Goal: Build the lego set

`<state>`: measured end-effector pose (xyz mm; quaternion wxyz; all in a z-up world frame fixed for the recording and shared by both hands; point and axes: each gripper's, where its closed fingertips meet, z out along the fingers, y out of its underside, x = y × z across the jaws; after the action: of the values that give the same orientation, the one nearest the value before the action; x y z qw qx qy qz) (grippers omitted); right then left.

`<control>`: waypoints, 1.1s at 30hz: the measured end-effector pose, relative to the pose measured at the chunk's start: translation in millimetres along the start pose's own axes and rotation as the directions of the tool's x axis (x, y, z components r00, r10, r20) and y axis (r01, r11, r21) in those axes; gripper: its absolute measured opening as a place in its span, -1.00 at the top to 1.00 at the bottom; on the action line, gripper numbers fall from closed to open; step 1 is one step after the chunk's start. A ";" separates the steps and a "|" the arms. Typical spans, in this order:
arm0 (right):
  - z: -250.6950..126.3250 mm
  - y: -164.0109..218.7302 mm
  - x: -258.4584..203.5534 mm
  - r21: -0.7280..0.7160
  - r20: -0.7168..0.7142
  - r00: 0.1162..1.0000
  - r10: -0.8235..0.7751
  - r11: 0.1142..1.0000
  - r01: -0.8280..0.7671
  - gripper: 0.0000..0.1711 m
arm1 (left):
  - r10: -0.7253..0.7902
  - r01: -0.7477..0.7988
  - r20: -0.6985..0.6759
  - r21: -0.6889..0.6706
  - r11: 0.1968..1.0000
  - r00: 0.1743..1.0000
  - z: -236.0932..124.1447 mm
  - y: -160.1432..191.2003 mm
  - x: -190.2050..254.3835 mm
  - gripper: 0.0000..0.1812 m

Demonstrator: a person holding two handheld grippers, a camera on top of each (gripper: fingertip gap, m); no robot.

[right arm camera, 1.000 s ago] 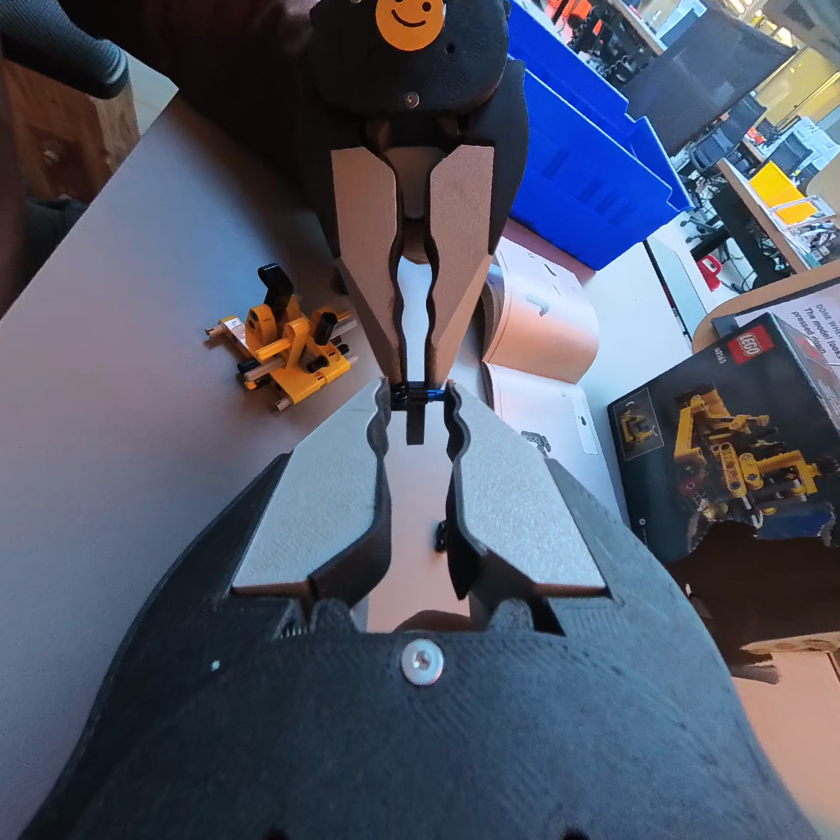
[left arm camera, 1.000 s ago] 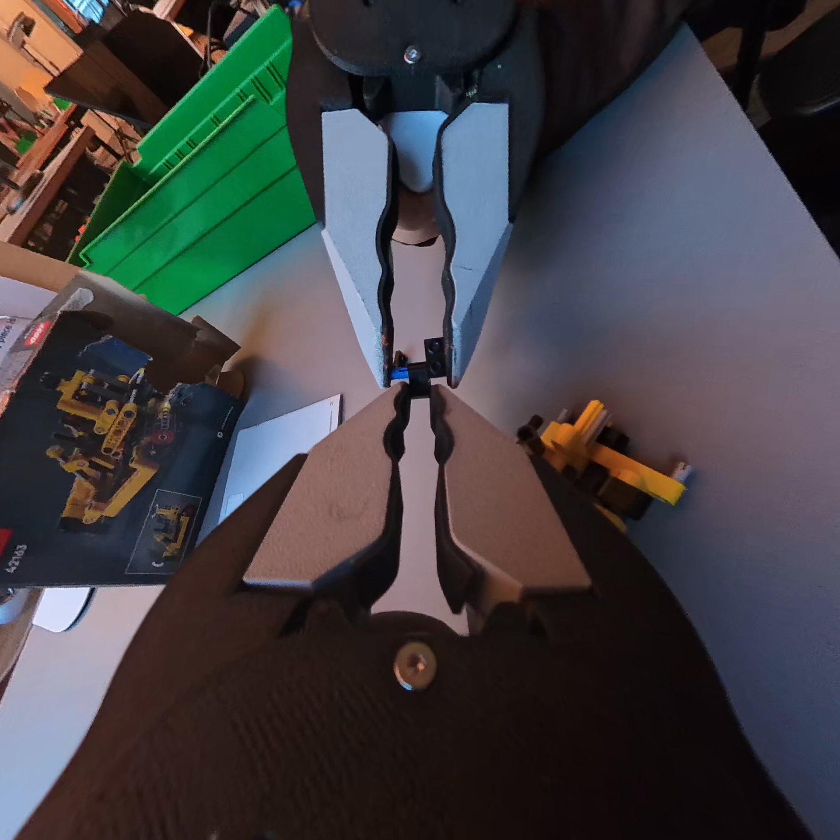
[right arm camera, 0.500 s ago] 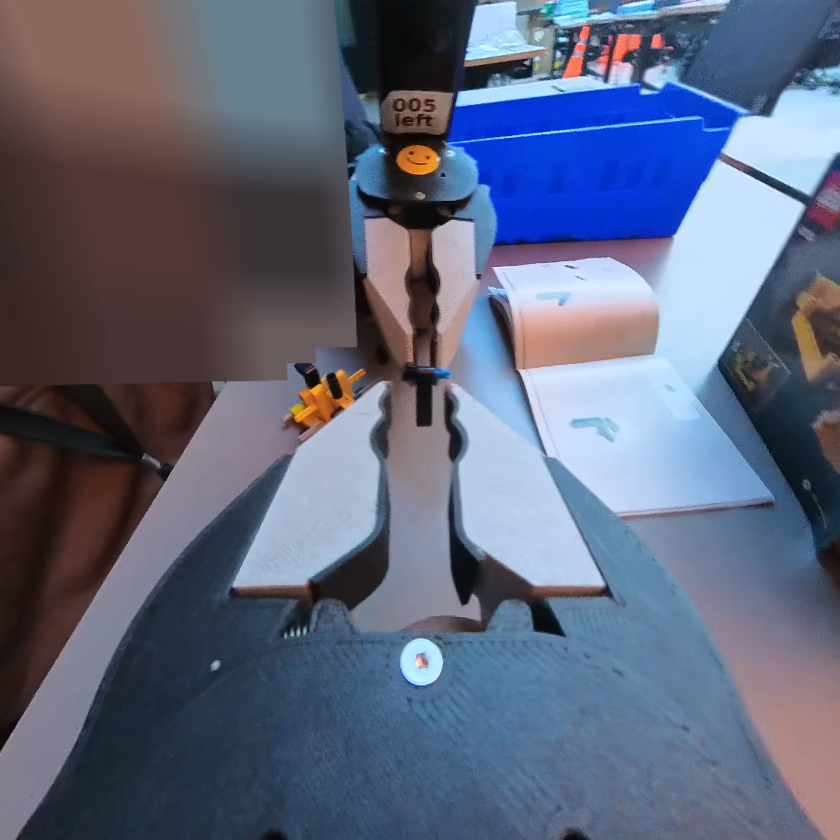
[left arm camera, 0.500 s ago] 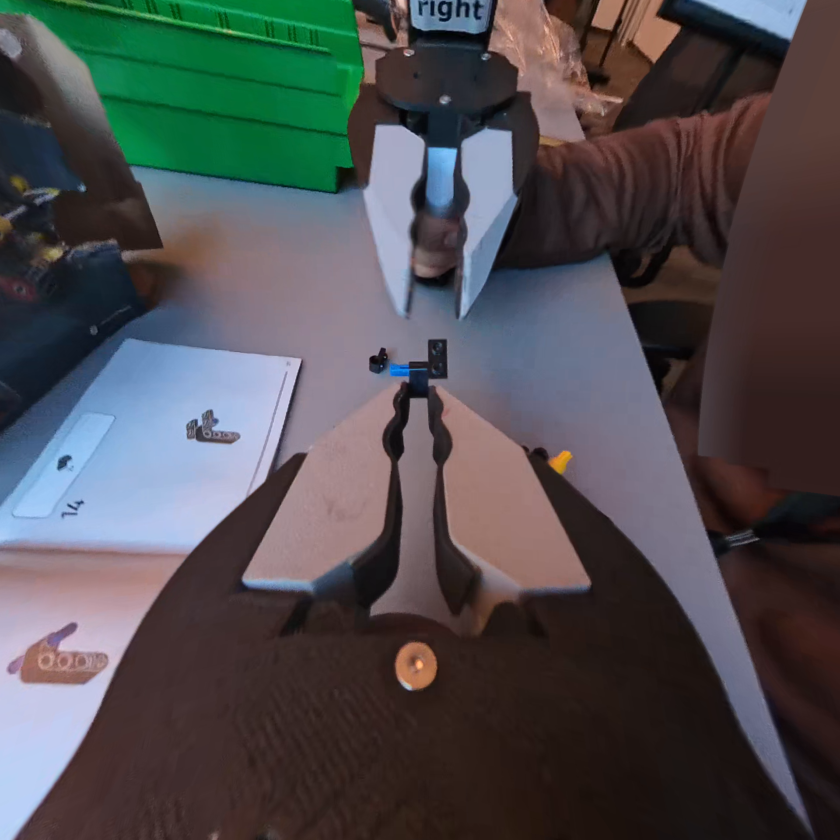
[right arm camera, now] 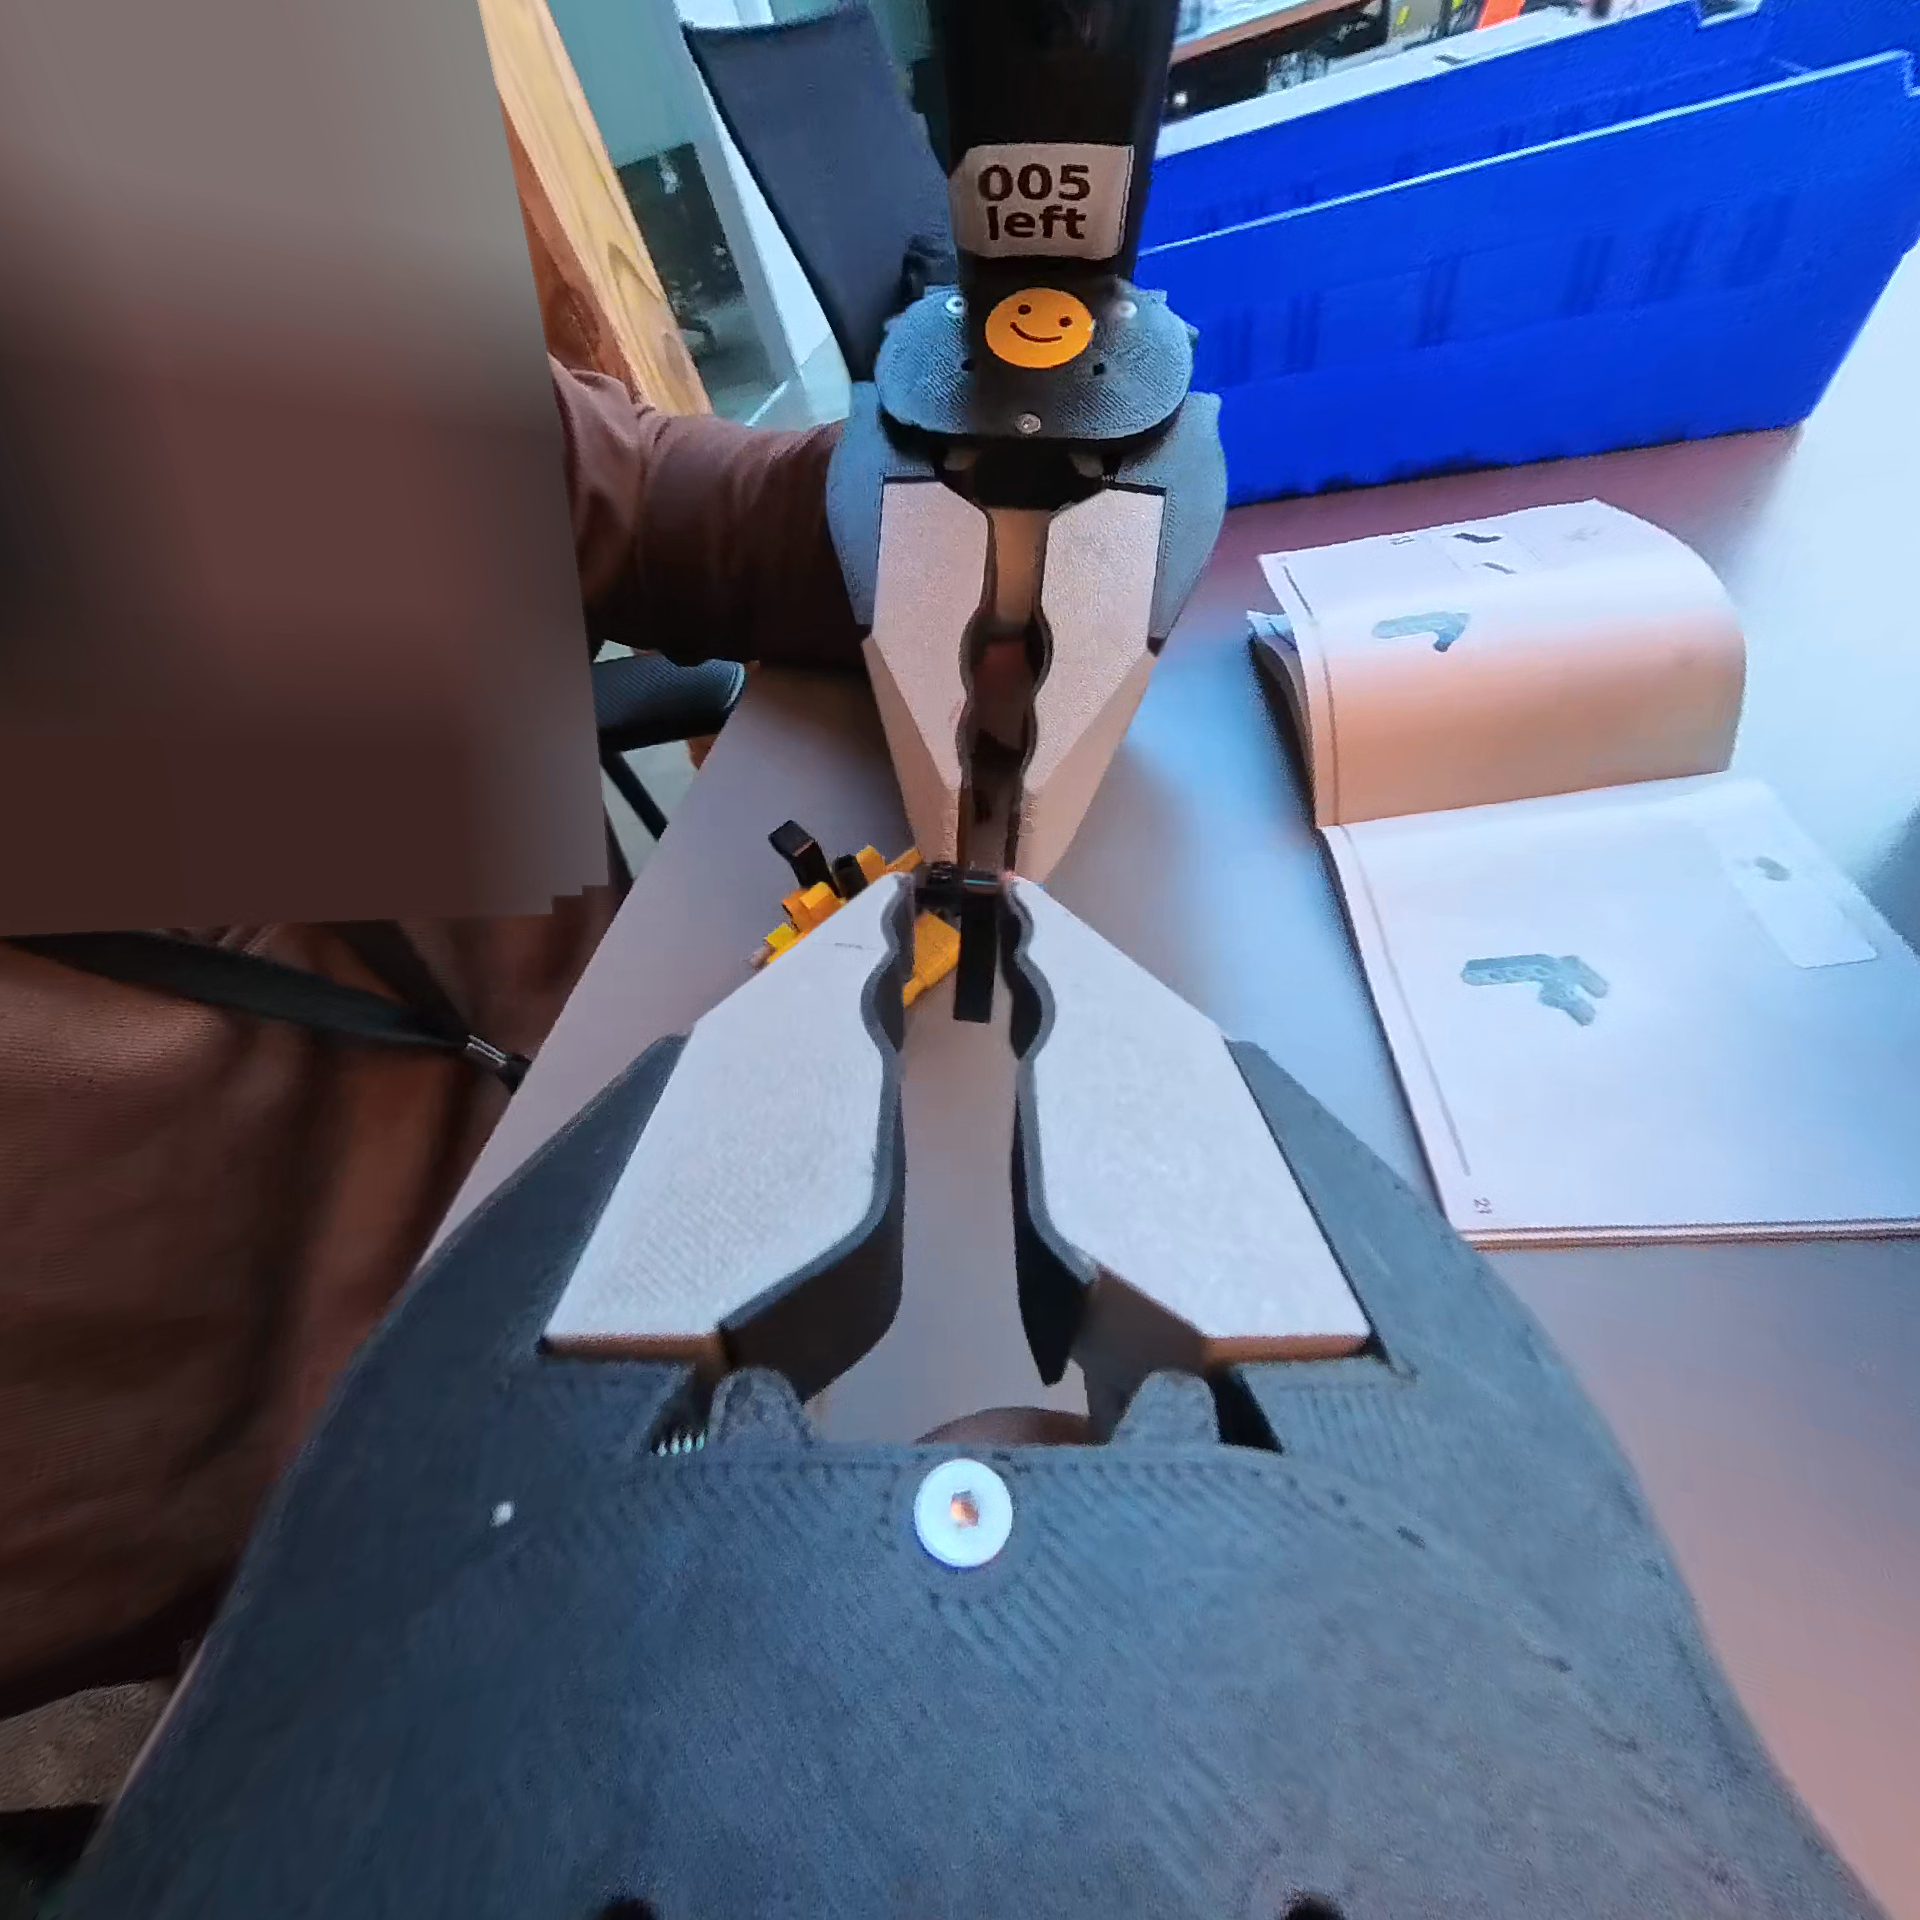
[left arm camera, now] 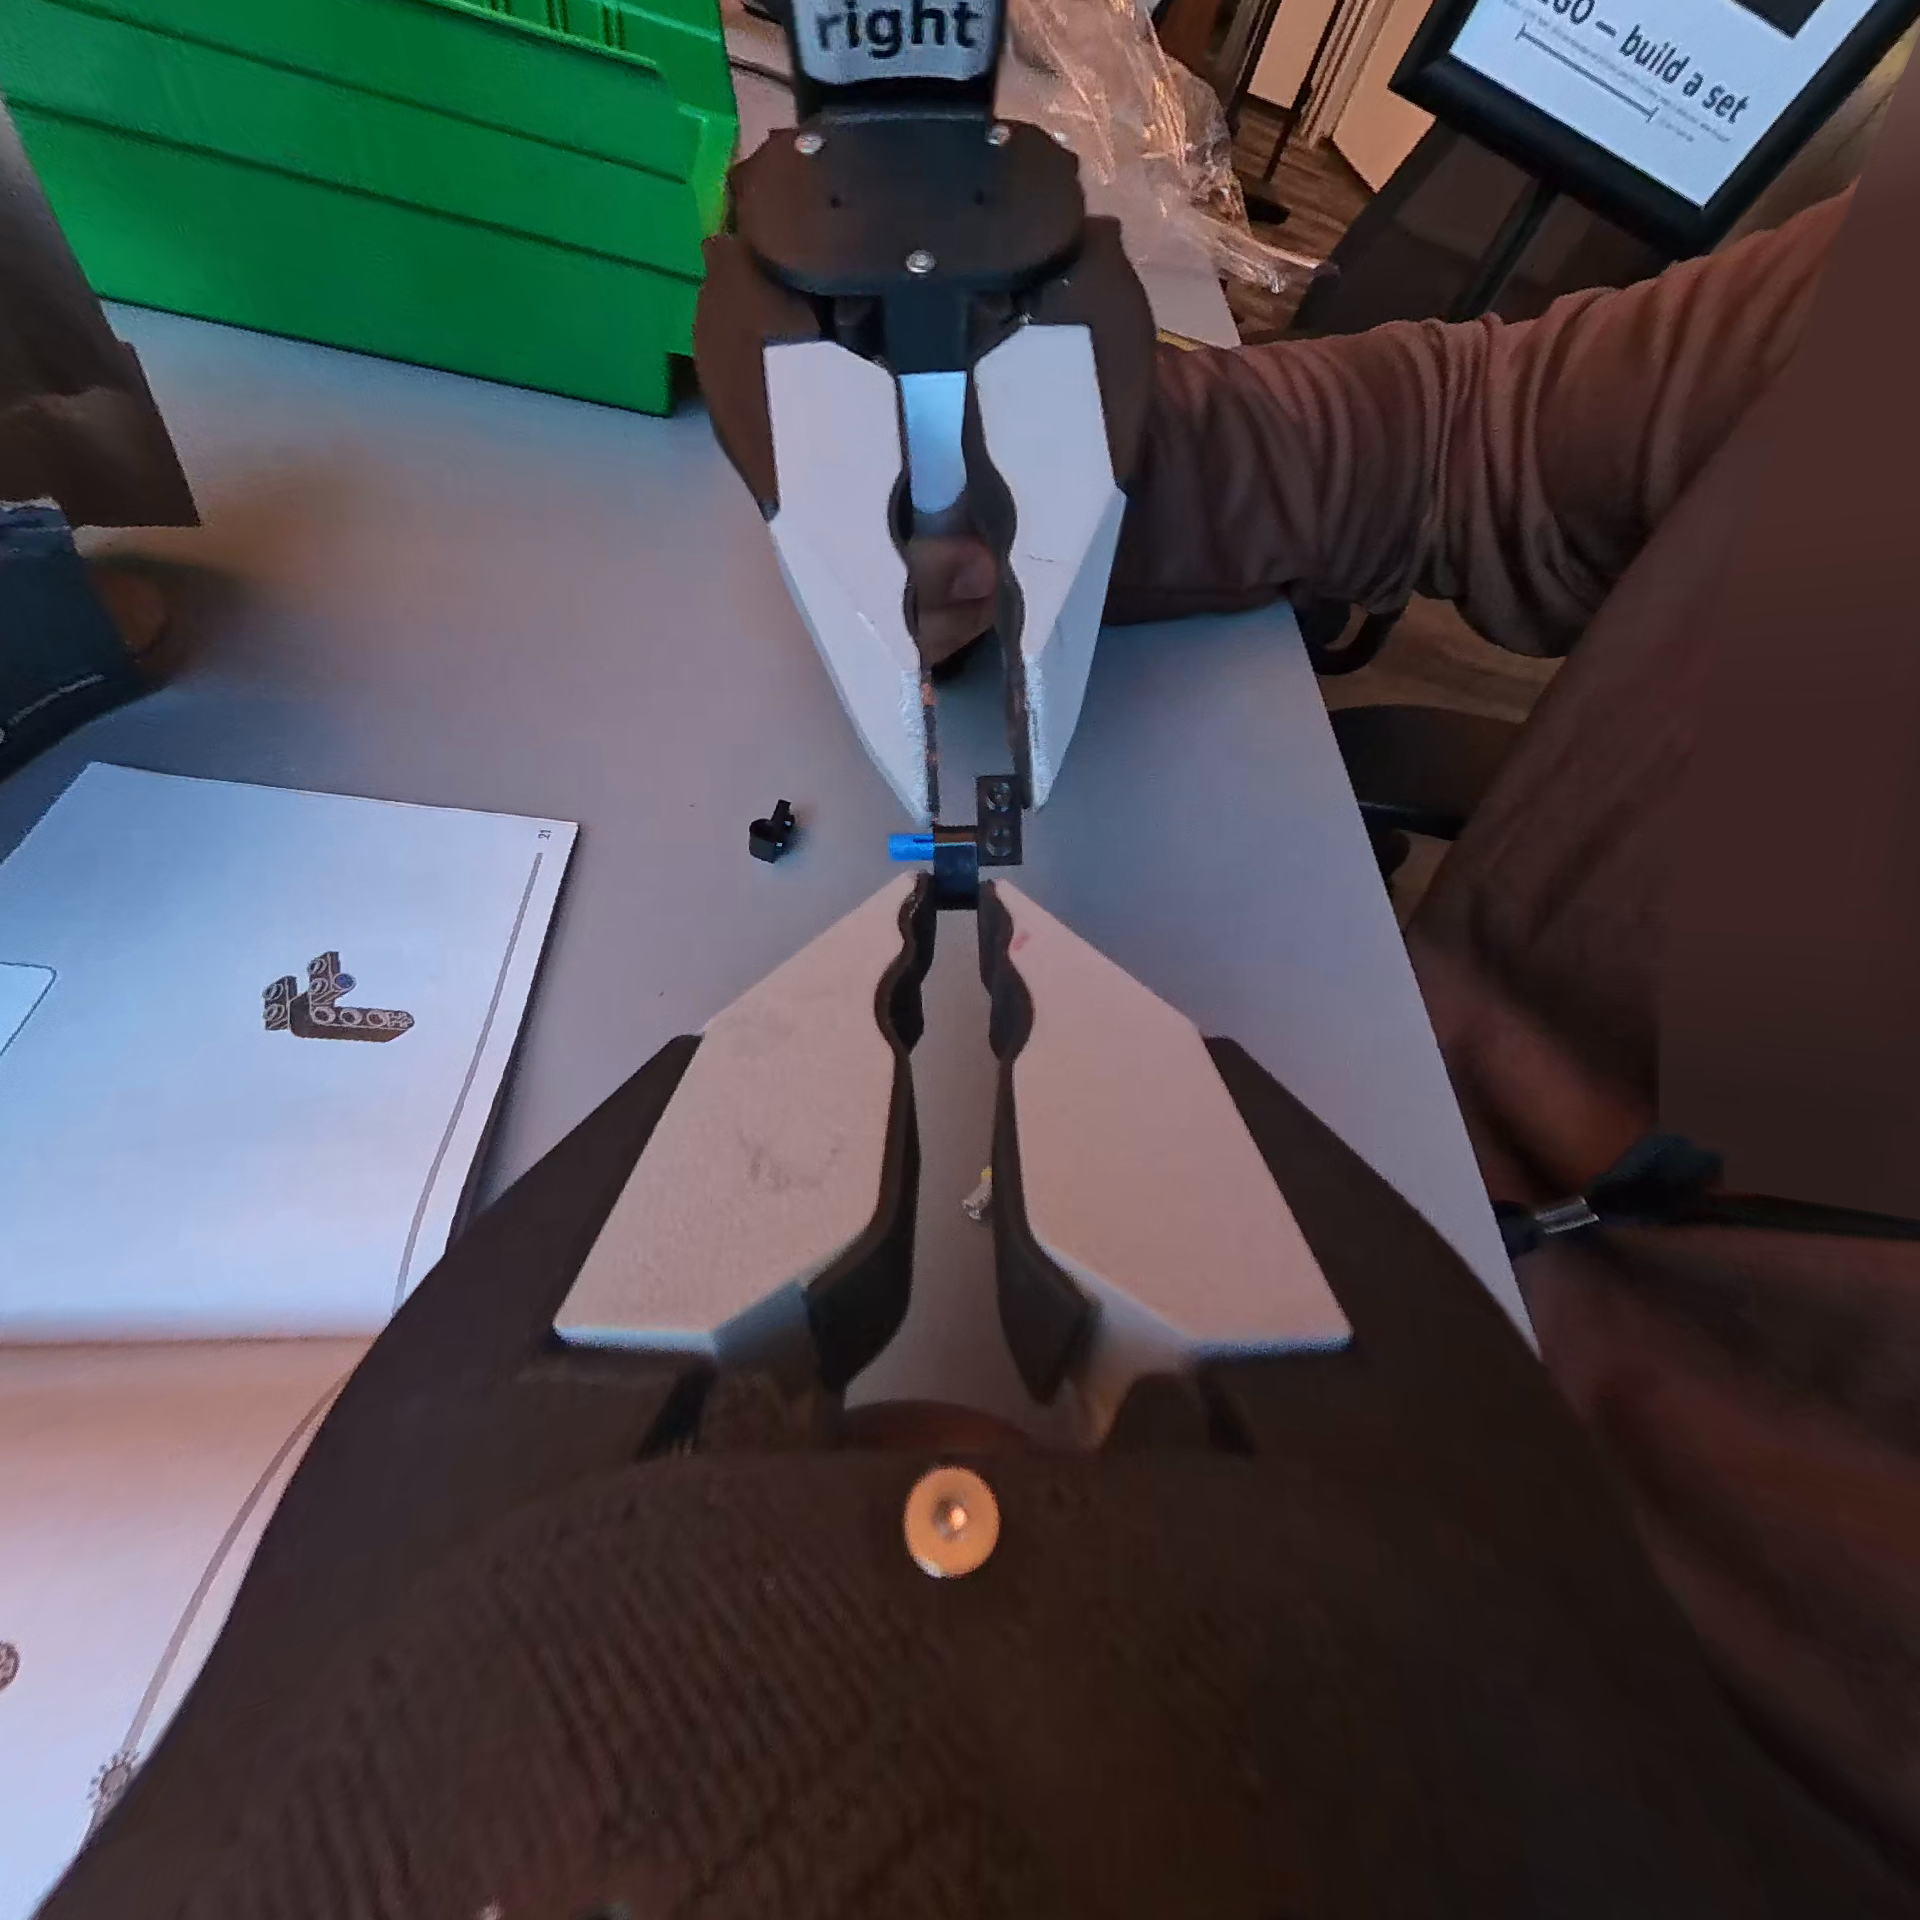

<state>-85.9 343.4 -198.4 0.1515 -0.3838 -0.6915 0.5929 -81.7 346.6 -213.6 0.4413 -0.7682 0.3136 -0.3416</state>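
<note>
My left gripper (left arm camera: 951, 899) is shut on a small black connector with a blue pin (left arm camera: 906, 847) sticking out to the left. A short black beam (left arm camera: 1000, 821) sits on the pin's other end. My right gripper (left arm camera: 977, 805) comes in from the far side, tip to tip with the left. Its fingers are closed in around the same small assembly. In the right wrist view the beam (right arm camera: 972, 966) hangs edge-on between the right gripper's (right arm camera: 961, 894) tips, with the left gripper (right arm camera: 987, 857) just beyond. A yellow partial build (right arm camera: 821, 909) lies on the table behind.
A loose small black piece (left arm camera: 771, 831) lies left of the grippers. An open instruction booklet (left arm camera: 239, 1039) lies on the left; it also shows in the right wrist view (right arm camera: 1621, 997). Green bins (left arm camera: 364, 187) and a blue bin (right arm camera: 1507, 291) stand at the table's ends. A person's sleeve (left arm camera: 1403, 468) crosses the near table edge. My left and right fingertips are right by each other. Both grippers' tips are roughly 8 cm from the loose small black piece (left arm camera: 771, 831).
Half a second ago the right gripper stood back from the piece with wider jaws. It has now moved in and narrowed around the assembly. The left gripper has kept its hold.
</note>
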 end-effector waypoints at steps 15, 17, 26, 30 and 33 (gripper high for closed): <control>3.8 3.7 -3.8 -0.028 0.018 1.000 0.003 1.000 -0.002 0.67 | 0.072 -0.072 -0.027 -0.029 0.997 0.997 2.8 3.3 10.0 0.95; 4.2 4.7 -6.5 -0.034 0.025 1.000 -0.011 0.999 0.012 0.74 | 0.078 -0.078 -0.022 -0.034 0.996 0.997 2.4 4.0 9.3 0.95; 5.1 3.8 -8.3 -0.026 0.033 0.999 0.007 1.000 -0.006 0.73 | 0.135 -0.135 0.006 -0.039 0.990 0.991 0.8 1.6 9.8 0.95; 4.9 1.7 -6.3 -0.012 0.012 1.000 -0.001 1.000 0.001 0.74 | 0.142 -0.141 0.024 -0.033 0.989 0.990 -0.3 -0.2 7.4 0.95; 5.2 2.3 -8.5 -0.023 -0.008 0.998 -0.057 0.998 0.057 0.75 | 0.159 -0.157 0.024 -0.041 0.987 0.987 0.0 -0.1 9.4 0.95</control>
<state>-83.0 333.7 -199.7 0.1672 -0.3682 -0.7082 0.5786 -76.3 339.2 -211.1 0.4562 -0.7540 0.3741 -0.2889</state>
